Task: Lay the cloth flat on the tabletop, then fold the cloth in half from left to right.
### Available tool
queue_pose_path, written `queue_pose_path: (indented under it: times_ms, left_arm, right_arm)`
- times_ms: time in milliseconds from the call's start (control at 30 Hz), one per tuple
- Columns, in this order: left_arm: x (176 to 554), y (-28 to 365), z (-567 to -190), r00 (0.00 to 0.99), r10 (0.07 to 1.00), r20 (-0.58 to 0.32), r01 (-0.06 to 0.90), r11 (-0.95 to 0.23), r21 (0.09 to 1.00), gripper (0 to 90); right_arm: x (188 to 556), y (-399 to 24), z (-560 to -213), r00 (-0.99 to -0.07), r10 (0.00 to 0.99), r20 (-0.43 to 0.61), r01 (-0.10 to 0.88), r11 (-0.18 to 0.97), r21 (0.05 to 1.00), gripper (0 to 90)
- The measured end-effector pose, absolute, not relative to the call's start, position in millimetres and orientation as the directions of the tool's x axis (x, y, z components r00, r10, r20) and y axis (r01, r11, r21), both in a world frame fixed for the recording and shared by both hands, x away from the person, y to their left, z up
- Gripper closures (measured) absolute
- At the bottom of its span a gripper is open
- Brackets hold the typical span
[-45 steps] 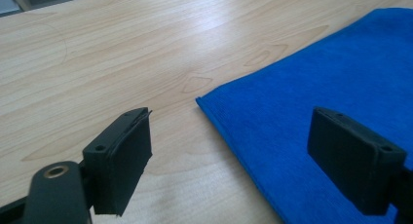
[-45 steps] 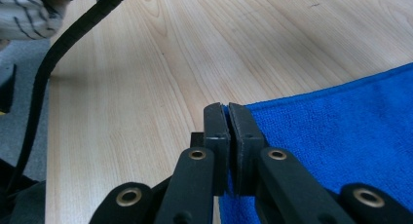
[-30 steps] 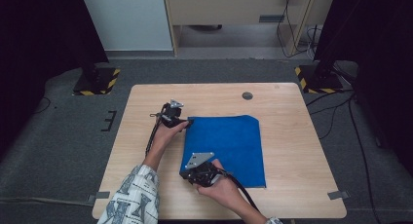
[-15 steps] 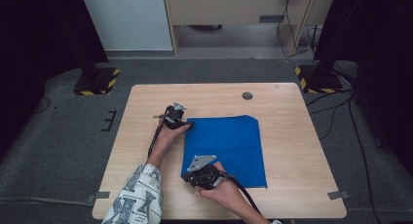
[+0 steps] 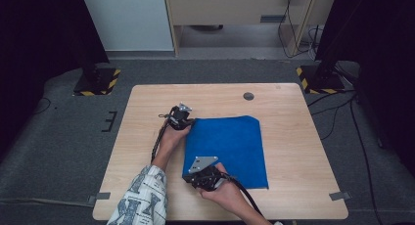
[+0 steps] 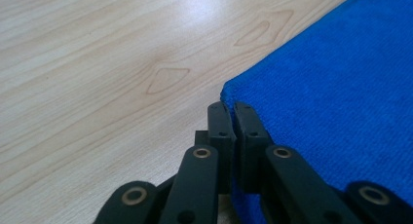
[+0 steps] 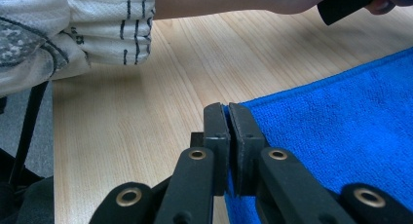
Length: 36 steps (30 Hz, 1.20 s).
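A blue cloth (image 5: pixel 230 142) lies flat on the wooden table (image 5: pixel 293 117). My left gripper (image 5: pixel 188 121) is at the cloth's far left corner. Its jaws have just been closing and now stand shut on that corner (image 6: pixel 231 90), with blue fabric showing between the black fingers (image 6: pixel 219 126). My right gripper (image 5: pixel 187 176), with the grey plate on top, is at the near left corner. It is shut on the cloth's edge (image 7: pixel 292 121), and a blue sliver shows between its fingers (image 7: pixel 243 131).
A dark round grommet (image 5: pixel 248 96) sits in the table top near the far edge. The person's patterned sleeve (image 7: pixel 73 29) lies across the table to the left of the cloth. Bare wood lies to the right of the cloth and beyond it.
My left gripper has edged right to the cloth's far corner and its jaws have closed on it. The right gripper has held still, shut on the near corner.
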<state>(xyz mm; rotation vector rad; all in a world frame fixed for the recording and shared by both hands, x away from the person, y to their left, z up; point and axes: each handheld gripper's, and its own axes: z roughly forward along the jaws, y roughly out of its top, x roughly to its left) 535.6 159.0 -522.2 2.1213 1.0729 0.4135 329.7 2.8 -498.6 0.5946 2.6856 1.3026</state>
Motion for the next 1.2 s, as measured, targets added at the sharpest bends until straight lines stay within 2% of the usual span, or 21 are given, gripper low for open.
queue_pose_path:
  times_ms: [333, 1200]
  left_arm:
    - [532, 161, -495, 0.604, 0.796, -0.044, 0.554, -0.379, 0.741, 87.7]
    - [532, 181, -486, 0.58, 0.812, -0.071, 0.585, -0.355, 0.729, 87.6]
  right_arm:
    - [324, 2, -491, -0.919, 0.389, 0.068, 0.29, 0.549, 0.784, 87.3]
    - [320, 12, -481, -0.921, 0.386, 0.061, 0.278, 0.539, 0.795, 87.3]
